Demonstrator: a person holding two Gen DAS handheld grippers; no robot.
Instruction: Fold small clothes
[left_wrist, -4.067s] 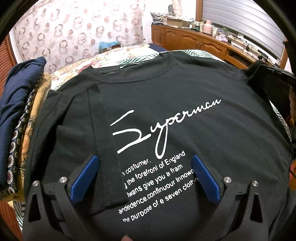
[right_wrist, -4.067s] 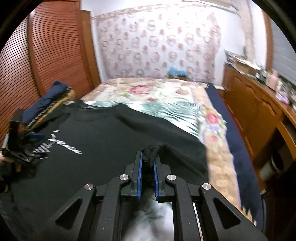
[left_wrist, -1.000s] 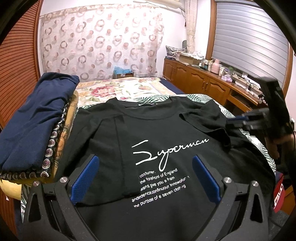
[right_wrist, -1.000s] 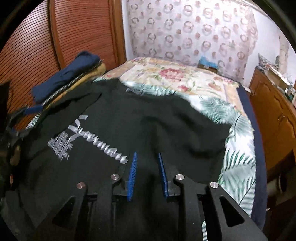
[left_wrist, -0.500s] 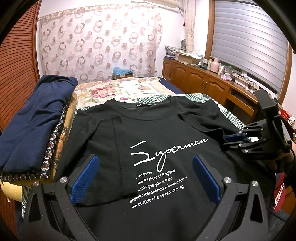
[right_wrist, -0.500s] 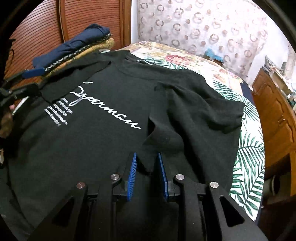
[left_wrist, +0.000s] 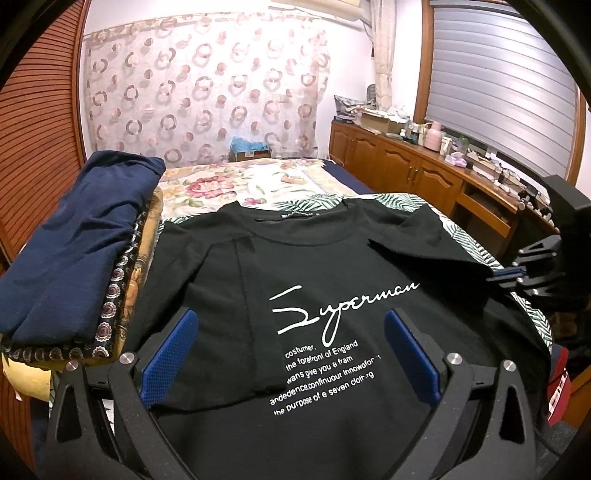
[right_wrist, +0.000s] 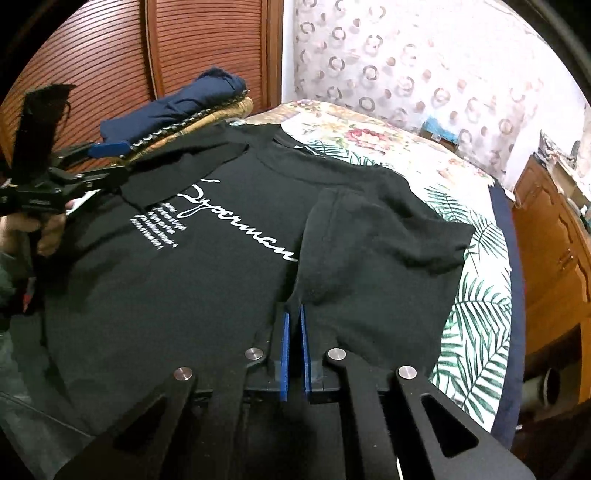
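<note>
A black T-shirt (left_wrist: 332, 258) with white "Superman" lettering lies face up on the bed, both sleeves folded inward. My left gripper (left_wrist: 291, 354) hovers open over its lower left part, nothing between the blue pads. From the right wrist view the same left gripper (right_wrist: 114, 159) stands open at the shirt's far side. My right gripper (right_wrist: 293, 314) sits at the shirt's (right_wrist: 221, 277) right side; its jaws are closing, with a ridge of black fabric below the folded sleeve pinched between the pads. In the left wrist view the right gripper (left_wrist: 506, 275) grips that edge.
A stack of folded clothes (left_wrist: 74, 236) topped by a navy piece lies left of the shirt, seen also as the stack of folded clothes (right_wrist: 177, 99). Floral bedspread (left_wrist: 236, 184) extends beyond the collar. Wooden cabinets (left_wrist: 406, 166) line the right wall. A hand (right_wrist: 44, 229) holds the left gripper.
The right gripper slid in along the shirt's right side and its pads narrowed from apart to together on the fabric. The left gripper stayed where it was, open.
</note>
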